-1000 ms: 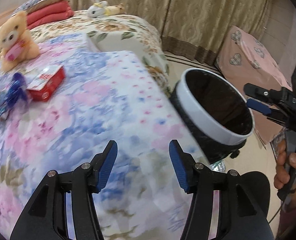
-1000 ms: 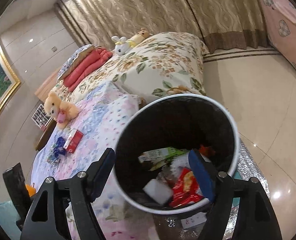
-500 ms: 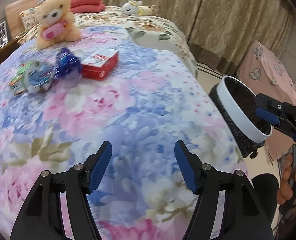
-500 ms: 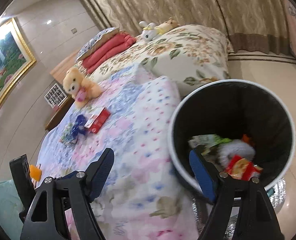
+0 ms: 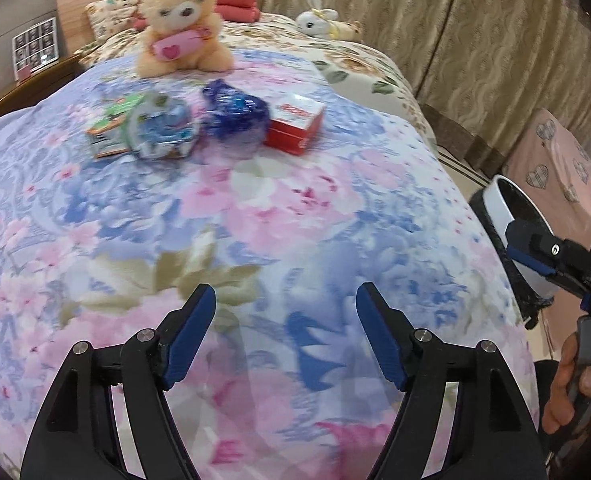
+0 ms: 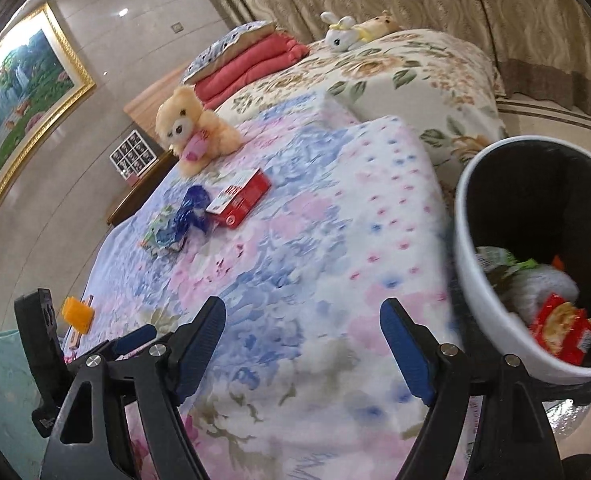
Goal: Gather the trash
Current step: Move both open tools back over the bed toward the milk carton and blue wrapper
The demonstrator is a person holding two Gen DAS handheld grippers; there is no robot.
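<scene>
Left tool: jaws just widened, empty | right tool: apart, empty | risk: crinkly blue wrapper slipping, soft bed yielding

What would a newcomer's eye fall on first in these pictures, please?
Probably the cream teddy bear sitting on the flowered bedspread, with a red box and crumpled wrappers littered just in front of it. Next, the white-rimmed bin beside the bed, already holding trash.

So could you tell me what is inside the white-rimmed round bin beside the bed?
A red snack packet, a green wrapper and something white; its wall hides anything deeper.
</scene>
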